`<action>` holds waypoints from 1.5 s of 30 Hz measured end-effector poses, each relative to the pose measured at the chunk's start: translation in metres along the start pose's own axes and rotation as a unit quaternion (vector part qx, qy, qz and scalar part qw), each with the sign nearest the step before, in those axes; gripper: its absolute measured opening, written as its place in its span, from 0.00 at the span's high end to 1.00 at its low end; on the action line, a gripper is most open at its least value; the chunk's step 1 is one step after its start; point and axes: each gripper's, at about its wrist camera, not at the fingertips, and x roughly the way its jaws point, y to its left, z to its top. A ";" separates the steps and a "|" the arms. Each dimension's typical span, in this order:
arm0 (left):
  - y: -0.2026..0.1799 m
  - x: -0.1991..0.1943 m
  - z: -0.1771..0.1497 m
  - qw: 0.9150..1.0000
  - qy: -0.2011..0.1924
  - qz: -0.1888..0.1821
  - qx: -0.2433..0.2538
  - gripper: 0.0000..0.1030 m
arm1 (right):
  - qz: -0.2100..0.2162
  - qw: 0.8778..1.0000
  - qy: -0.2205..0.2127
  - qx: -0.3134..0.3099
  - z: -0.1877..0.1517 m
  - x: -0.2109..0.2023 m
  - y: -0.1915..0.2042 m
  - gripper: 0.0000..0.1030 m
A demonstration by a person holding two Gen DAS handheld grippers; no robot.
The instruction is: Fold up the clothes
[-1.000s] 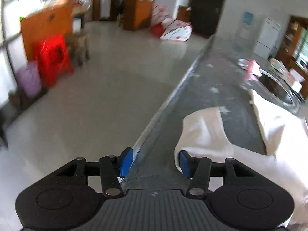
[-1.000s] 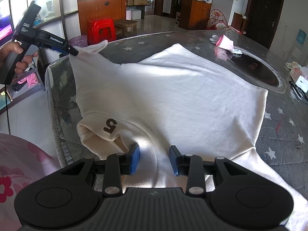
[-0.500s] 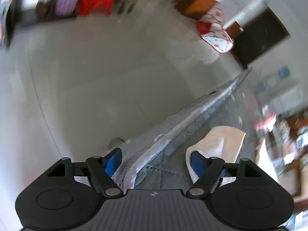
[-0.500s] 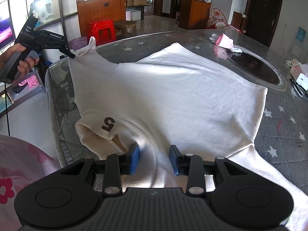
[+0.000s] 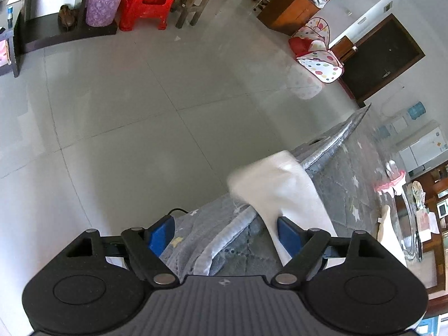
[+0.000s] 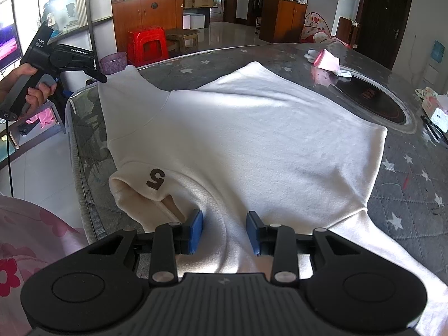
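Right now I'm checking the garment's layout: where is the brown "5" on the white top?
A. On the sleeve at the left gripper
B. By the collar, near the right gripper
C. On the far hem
B: the 5 sits on the collar just left of the right gripper.

Between the spread jaws of the right gripper (image 6: 224,231) a raised fold of the white sweatshirt (image 6: 252,128) is found; ahead of them the cloth lies flat and unobstructed. Far ahead to the right, the way is barred by a pink cloth (image 6: 326,62) and a dark round hob (image 6: 372,101). Beyond the left gripper (image 5: 224,233), wide apart over the table edge (image 5: 324,151), open floor (image 5: 140,106) is seen, with the white sleeve (image 5: 282,184) against the right jaw.
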 end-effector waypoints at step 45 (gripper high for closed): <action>-0.247 0.071 -0.101 0.842 -0.032 -0.053 0.536 0.62 | -0.001 1.000 -0.003 0.012 -0.003 -0.003 -0.001 0.61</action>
